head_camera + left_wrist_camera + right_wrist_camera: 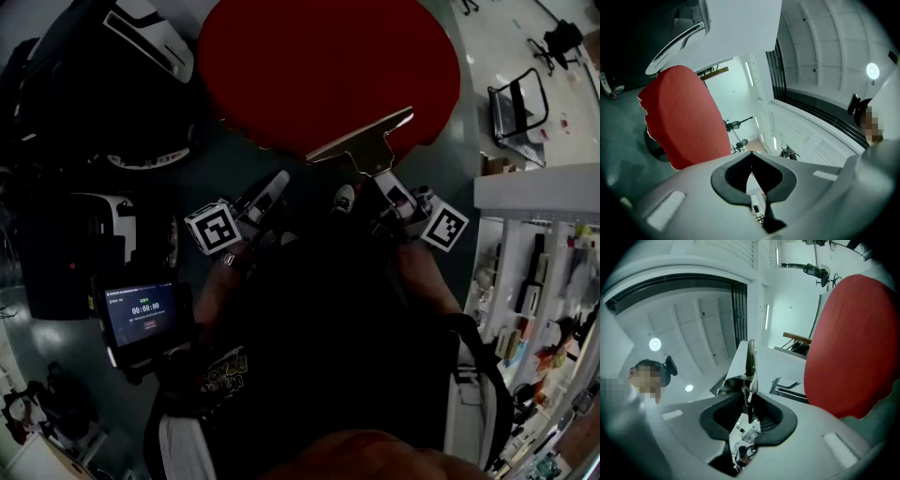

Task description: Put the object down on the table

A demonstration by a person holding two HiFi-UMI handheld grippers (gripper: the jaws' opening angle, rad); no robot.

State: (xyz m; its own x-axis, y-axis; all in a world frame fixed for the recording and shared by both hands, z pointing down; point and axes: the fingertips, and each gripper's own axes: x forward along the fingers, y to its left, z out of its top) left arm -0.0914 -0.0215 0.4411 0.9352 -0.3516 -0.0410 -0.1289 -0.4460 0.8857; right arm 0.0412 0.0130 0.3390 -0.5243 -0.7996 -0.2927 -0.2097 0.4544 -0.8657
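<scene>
Head view – your arms: both forearms reach forward from your body, side by side, toward the round red counter (319, 66).
Head view – left gripper (279, 180): it angles up and to the right in the picture, its marker cube (214, 228) nearest you, and it stops short of the counter's near rim.
Head view – right gripper (382, 186): it angles up and to the left, with its marker cube (443, 225) behind it. It holds the narrow end of a metal tool with a wide flat blade (366, 141).
Head view – tool: the blade overlaps the counter's near edge in the picture. You cannot tell from here whether it touches the top.
Head view – beside you: a small screen (141, 314) glows at your left.
Left gripper view – left gripper (751, 157): your hand is rolled onto its side, so the floor runs down the picture's left. The jaws are closed together with nothing between them. The counter (686, 117) lies ahead and to the left.
Right gripper view – right gripper (749, 404): it is rolled the other way and tipped slightly upward, its jaws clamped on the tool (751, 362). The tool shows edge-on, sticking straight out.
Right gripper view – counter (853, 357): it fills the right side, apart from the tool.
</scene>
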